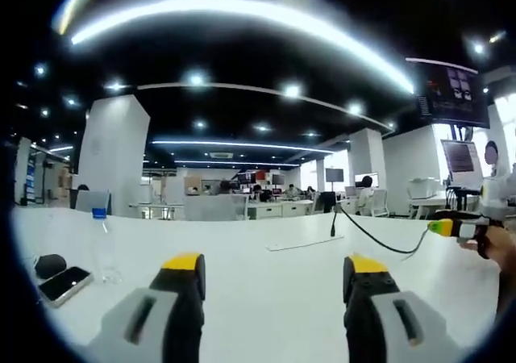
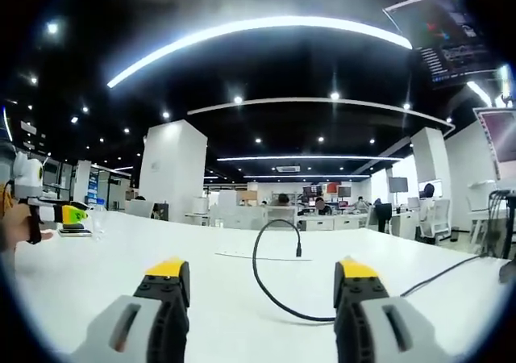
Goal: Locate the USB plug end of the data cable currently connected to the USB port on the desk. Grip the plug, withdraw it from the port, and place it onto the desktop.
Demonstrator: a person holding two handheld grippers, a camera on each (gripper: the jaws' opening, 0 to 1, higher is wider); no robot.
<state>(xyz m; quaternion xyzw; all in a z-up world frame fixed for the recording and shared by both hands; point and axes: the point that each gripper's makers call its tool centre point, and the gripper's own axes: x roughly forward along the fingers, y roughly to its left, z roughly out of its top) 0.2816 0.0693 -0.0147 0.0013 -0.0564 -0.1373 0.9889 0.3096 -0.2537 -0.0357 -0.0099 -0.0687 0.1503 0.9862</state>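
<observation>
A black data cable (image 1: 379, 238) lies across the white desk (image 1: 258, 298). Its plug end (image 1: 333, 224) stands upright in a flat port strip (image 1: 294, 244) set in the desktop. In the right gripper view the cable (image 2: 256, 274) arcs up and over, and the plug (image 2: 298, 251) drops into the strip (image 2: 250, 256). My left gripper (image 1: 274, 276) is open, low over the desk, well short of the plug. My right gripper (image 2: 262, 281) is also open and holds nothing; the cable loop lies between its jaws, farther out. Each gripper shows at the edge of the other's view (image 1: 451, 227) (image 2: 63, 213), held by a hand.
A clear water bottle (image 1: 101, 246), a phone (image 1: 64, 284) and a small black object (image 1: 50, 264) sit at the desk's left. Beyond the desk are a white pillar (image 1: 113, 157), office desks, seated people, chairs and monitors (image 1: 461, 157) on the right.
</observation>
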